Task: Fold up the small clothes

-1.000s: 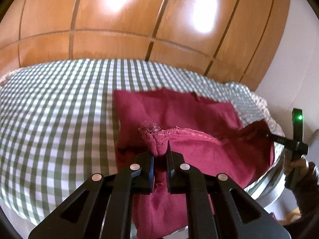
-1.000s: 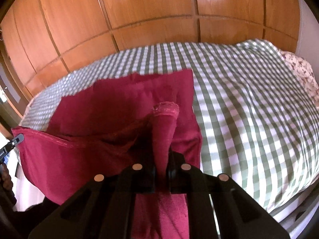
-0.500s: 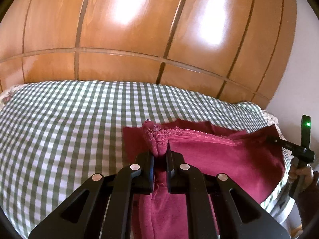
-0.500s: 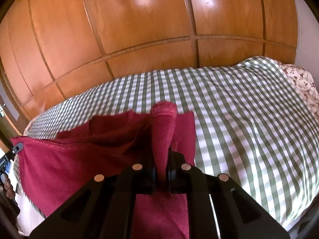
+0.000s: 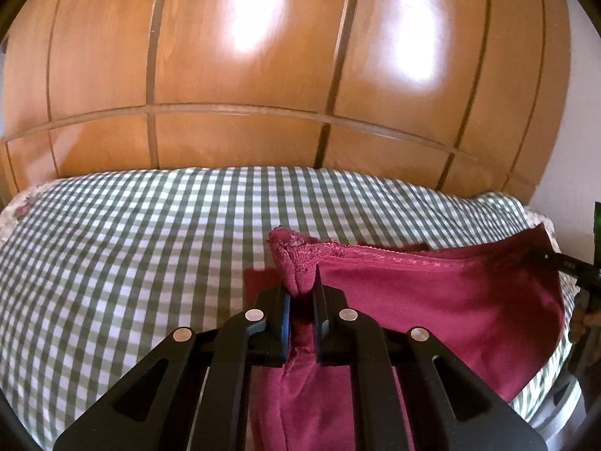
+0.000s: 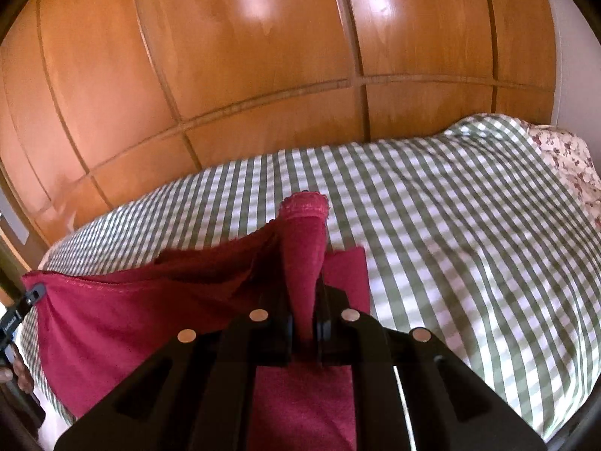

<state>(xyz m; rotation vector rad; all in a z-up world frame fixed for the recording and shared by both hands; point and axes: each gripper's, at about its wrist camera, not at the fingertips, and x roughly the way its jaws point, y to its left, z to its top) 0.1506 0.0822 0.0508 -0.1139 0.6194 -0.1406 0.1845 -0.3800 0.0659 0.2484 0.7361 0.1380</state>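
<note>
Left wrist view, from the left: green-and-white checked bedcover (image 5: 131, 248) spread across the bed, bare on this side, with a sliver of floral fabric (image 5: 22, 206) at its far left edge. Behind, glossy wooden wardrobe panels (image 5: 240, 75). At centre, left gripper (image 5: 300, 300) pinched nearly closed on a bunched, lace-trimmed corner of the crimson garment (image 5: 443, 308); corner poking up past the fingertips, cloth trailing down between the jaws and below them. Further right, trimmed hem stretched taut and lifted above the bedcover, running across to the far right edge, where the other gripper's black fingers meet the opposite corner. Lower layer of the same garment lying flat on the bedcover, a small dark-red patch peeking out just left of the clamped corner.

Right wrist view, from the left: dark tip of the left gripper at the garment's far corner, part of a hand (image 6: 15, 372) below it. Raised hem (image 6: 124, 282) sloping up rightward toward the centre. Right gripper (image 6: 305, 319) clamped almost fully closed on a rolled fold of the crimson cloth, standing upright between the jaws, trimmed end above the fingertips. Flat layer just to the right of the fold, resting on the checks. Rest of the bedcover bare to the right, floral pillow (image 6: 563, 158) at the far corner.
</note>
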